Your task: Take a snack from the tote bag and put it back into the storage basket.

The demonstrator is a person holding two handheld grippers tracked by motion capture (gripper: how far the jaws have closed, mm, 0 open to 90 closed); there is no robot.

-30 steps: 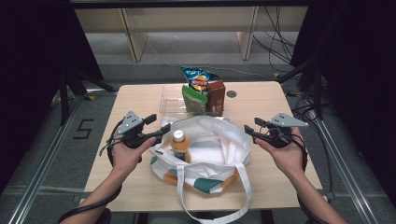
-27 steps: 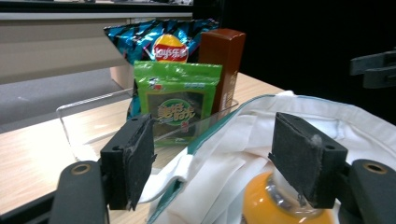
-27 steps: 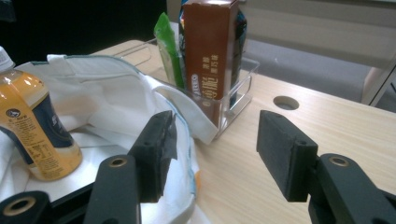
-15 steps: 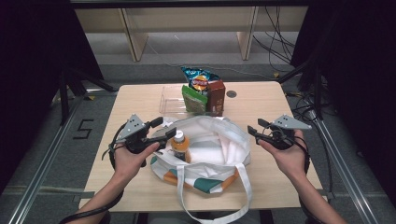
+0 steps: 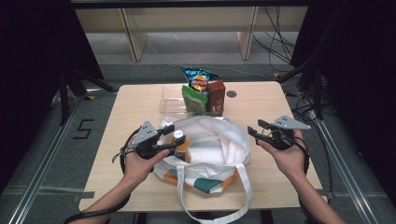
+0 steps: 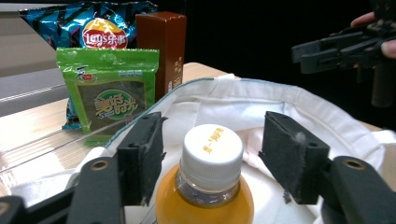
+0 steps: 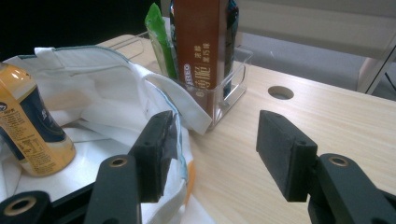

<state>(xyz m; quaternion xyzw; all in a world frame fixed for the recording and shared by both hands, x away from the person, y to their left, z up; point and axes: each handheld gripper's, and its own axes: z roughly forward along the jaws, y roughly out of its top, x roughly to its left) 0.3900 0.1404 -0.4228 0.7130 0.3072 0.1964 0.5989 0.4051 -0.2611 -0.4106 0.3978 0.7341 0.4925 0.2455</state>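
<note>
The left gripper (image 6: 212, 154) stands with its jaws spread, one pad on each side of the white cap of the orange juice bottle (image 6: 205, 196) and neither pad touching it — so the bottle is either just let go or about to be taken, and I cannot tell which. The bottle stands upright inside the white tote bag (image 5: 219, 144), at the bag's left side near the rim, on the wooden table (image 5: 135, 102). If the step is to leave it there, the jaws should lift straight up and clear the cap before swinging aside, since a sideways brush would likely tip a tall bottle on soft cloth. The right gripper (image 5: 256, 130), also open and empty, hovers off the bag's right edge; it could pin the rim to keep the mouth wide. Behind the bag, the clear plastic bin (image 5: 170, 100) holds a green seaweed snack packet (image 6: 109, 93), a brown carton (image 7: 201, 42) and a Lay's chip bag (image 6: 93, 30) — all upright.
</note>
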